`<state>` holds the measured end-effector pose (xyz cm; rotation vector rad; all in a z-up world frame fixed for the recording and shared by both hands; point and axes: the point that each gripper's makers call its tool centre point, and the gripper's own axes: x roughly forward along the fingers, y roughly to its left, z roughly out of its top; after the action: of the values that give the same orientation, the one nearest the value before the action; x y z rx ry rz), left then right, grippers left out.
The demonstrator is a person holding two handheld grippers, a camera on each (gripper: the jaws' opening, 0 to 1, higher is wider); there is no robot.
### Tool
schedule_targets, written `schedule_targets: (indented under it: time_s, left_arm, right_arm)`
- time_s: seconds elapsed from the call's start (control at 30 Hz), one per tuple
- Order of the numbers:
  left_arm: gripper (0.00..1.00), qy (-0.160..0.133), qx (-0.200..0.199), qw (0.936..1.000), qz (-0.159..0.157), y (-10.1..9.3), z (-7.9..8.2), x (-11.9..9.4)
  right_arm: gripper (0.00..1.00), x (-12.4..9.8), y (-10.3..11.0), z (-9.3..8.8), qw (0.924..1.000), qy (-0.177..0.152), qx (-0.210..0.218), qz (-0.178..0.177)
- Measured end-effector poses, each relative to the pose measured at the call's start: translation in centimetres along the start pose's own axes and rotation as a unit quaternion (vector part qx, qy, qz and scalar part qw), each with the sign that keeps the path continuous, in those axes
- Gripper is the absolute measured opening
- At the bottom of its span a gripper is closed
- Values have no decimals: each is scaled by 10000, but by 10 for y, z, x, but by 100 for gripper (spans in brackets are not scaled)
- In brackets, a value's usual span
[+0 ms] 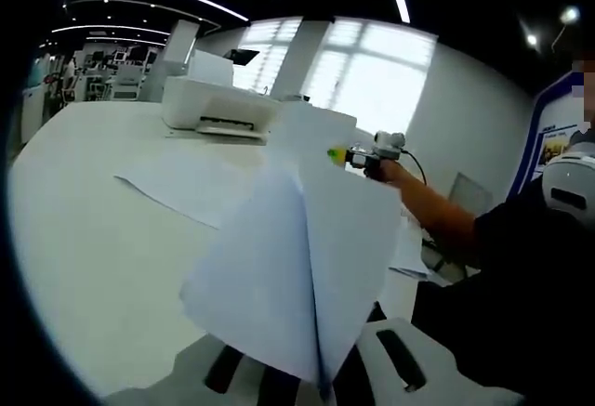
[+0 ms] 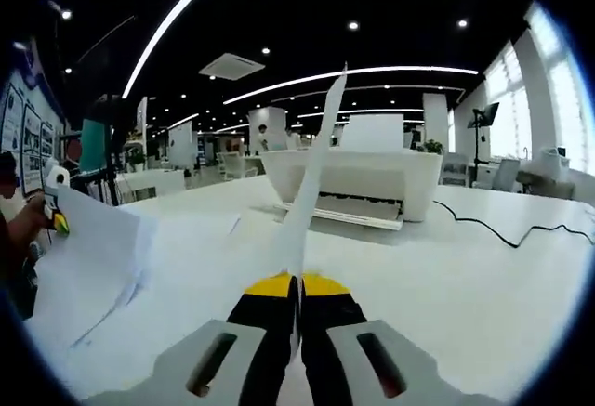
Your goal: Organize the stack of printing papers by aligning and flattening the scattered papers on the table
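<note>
Paper (image 1: 297,276) stands pinched between the left gripper's (image 1: 321,389) clenched fingers, rising and folding just ahead of them above the white bench (image 1: 84,229). Another sheet (image 2: 311,164) rises edge-on from the right gripper's (image 2: 299,285) closed fingers. Beyond both sets of fingers sits a white printer (image 2: 358,183), and loose sheets (image 1: 181,188) lie flat between it and the left fingers.

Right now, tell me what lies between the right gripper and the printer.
In the right gripper view, the upright paper sheet pinched by the right gripper rises across that stretch; behind it, bare white table reaches the printer.
</note>
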<state>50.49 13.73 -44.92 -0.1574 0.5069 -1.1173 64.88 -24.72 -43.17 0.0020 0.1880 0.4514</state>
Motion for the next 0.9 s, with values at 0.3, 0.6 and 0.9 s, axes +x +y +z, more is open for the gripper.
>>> schedule_targets:
  time_s: [0.3, 0.6, 0.9]
  left_arm:
    - [7, 11, 23, 10000, -2, 0, 1, 0]
    - [7, 10, 40, 10000, -13, 0, 2, -1]
    - [7, -10, 56, 10000, -8, 0, 4, -1]
  right_arm:
    - [0, -15, 10, 34, 9983, -546, 124, 141]
    - [0, -28, 20, 67, 9944, -1009, 197, 230]
    - [0, -45, 31, 102, 9906, -1309, -370, 142]
